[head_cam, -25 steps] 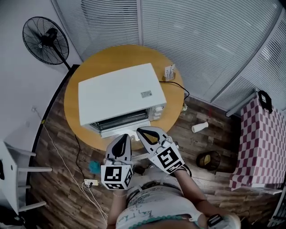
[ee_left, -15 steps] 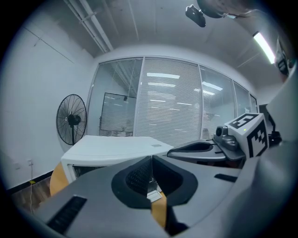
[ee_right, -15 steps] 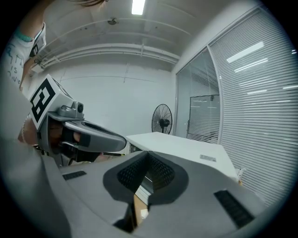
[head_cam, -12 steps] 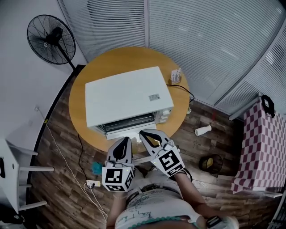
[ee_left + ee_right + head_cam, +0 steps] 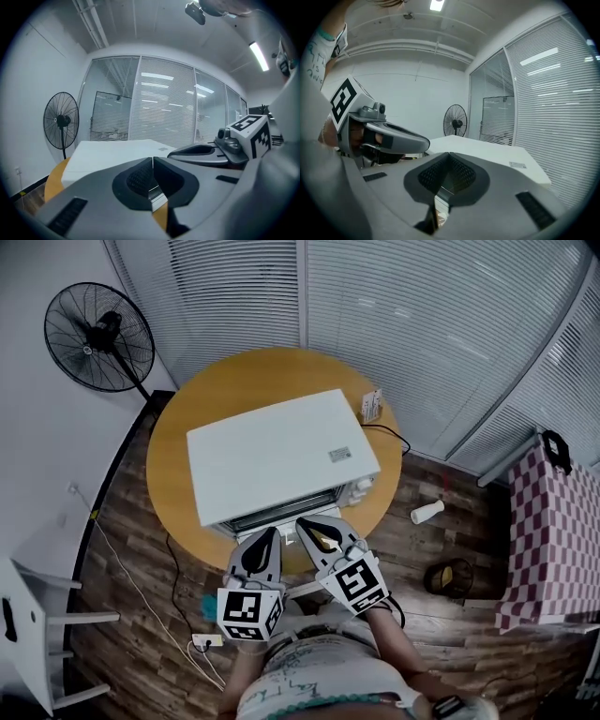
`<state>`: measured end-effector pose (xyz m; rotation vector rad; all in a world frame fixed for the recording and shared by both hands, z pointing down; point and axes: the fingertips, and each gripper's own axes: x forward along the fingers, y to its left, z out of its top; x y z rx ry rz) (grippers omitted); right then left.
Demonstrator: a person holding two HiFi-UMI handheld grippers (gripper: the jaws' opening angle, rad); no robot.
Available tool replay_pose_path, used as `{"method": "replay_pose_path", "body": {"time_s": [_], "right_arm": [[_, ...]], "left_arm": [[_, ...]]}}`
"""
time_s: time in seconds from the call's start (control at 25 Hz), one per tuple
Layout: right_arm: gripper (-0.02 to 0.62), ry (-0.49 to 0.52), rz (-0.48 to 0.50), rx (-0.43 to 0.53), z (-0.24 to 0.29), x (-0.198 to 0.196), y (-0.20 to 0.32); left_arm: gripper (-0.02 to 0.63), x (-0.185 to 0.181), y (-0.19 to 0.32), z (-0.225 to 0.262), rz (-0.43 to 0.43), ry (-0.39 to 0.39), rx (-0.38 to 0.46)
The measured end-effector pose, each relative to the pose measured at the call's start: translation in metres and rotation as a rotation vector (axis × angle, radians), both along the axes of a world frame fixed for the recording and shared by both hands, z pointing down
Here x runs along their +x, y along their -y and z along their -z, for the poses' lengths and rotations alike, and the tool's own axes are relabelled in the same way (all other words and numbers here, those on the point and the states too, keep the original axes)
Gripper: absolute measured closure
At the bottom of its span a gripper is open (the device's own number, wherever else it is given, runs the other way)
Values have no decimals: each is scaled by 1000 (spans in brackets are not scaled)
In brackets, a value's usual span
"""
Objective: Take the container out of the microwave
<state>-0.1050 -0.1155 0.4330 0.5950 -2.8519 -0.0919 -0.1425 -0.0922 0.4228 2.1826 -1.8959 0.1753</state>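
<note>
A white microwave (image 5: 281, 456) stands on a round wooden table (image 5: 178, 456), with its dark front strip (image 5: 281, 513) facing me. No container shows in any view. My left gripper (image 5: 270, 533) is shut and empty, its tip just short of the microwave's front edge. Beside it, the right gripper (image 5: 302, 521) is also shut with nothing in it, its tip at the front's lower edge. In the left gripper view the closed jaws (image 5: 153, 159) point at the microwave's top (image 5: 112, 152). The right gripper view shows its closed jaws (image 5: 449, 153) before the same white top (image 5: 487, 150).
A black standing fan (image 5: 98, 338) is left of the table. A small box (image 5: 372, 405) sits by the microwave's back corner. On the wooden floor lie a white bottle (image 5: 427, 512), a round basket (image 5: 450, 576) and a power strip (image 5: 208, 640). A checkered cloth (image 5: 553, 540) is at right.
Both grippers have moved forward together toward the microwave's front, and the table edge now lies under them. Their jaws stayed shut.
</note>
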Motion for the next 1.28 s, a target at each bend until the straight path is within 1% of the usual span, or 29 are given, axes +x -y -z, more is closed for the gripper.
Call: {"method": "replay_pose_path", "body": {"time_s": [0.36,0.64,0.8,0.96,1.28], "right_arm": [[601,-20,-73,12,-4,-39,4],[601,-30,-137,7,-14,-50,0],[601,-19,-153,-9,-17,-50,-1],[601,-16,-143,-5,-17,-46,1],[601,-21,-91,-5,-13,-20,20]], "left_arm": [[589,-36,4,-10,-80,-14,-6],[589,-54,-1,-22,-133,-18,-22],[589,-55,-2,-28,-147,-21,-34],[589,-49,2,-27,-144,-22,-28],[589,-21,18,-28,-87,-22,-33]]}}
